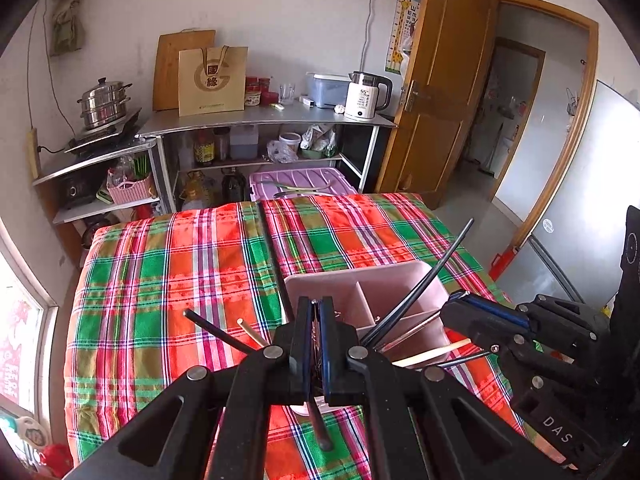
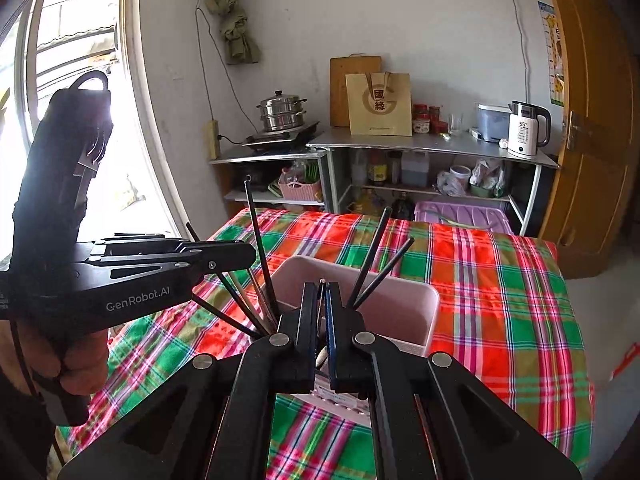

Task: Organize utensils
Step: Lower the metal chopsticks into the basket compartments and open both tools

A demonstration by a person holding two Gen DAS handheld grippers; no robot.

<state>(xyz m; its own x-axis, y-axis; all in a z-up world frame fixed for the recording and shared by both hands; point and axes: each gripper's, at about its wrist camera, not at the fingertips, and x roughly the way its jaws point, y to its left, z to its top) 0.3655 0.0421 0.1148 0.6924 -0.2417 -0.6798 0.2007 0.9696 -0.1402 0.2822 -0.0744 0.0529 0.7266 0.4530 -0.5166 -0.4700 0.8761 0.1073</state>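
Both jaws sit nearly shut over the pink utensil holder (image 1: 384, 288). Our left gripper (image 1: 316, 320) has its jaws pinched on a thin dark stick (image 1: 320, 428), seemingly a chopstick, whose end pokes out beneath them just in front of the holder. Our right gripper (image 2: 323, 304) has its jaws closed on a slim dark utensil right above the holder's near edge; we cannot tell which kind. Black chopsticks (image 2: 260, 252) lean out of the holder's left side, and a pale chopstick (image 1: 432, 354) lies across its near compartment. The holder stands on the counter's plaid cloth (image 1: 180, 280).
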